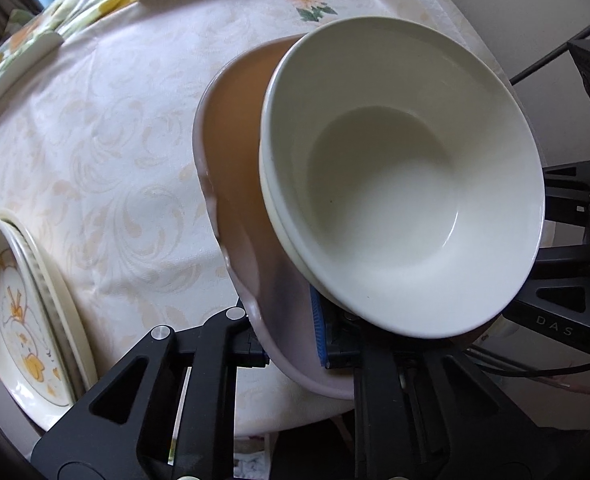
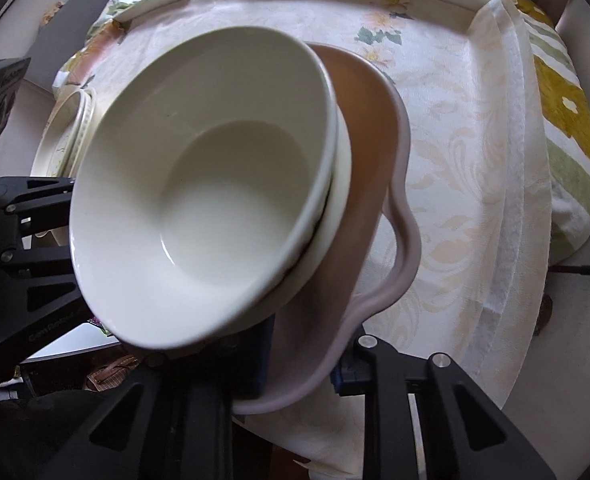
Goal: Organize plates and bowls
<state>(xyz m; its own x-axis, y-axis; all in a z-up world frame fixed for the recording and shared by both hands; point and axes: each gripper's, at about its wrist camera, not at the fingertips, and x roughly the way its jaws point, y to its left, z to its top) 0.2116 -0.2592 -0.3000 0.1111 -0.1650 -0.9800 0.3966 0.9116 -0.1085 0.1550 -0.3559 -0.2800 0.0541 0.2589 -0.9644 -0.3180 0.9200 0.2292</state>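
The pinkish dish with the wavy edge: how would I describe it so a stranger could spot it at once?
Start at the pale patterned tablecloth and find the stack held between the two grippers. At its bottom is the pinkish dish, with two nested white bowls sitting in it. Its terracotta inside and wavy mauve rim set it apart from the plain bowls and from the flower-painted plates at the table's edge.

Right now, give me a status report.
Left gripper and right gripper both clamp pink bowl rim. White bowls nested inside. Plate stack left, apart.
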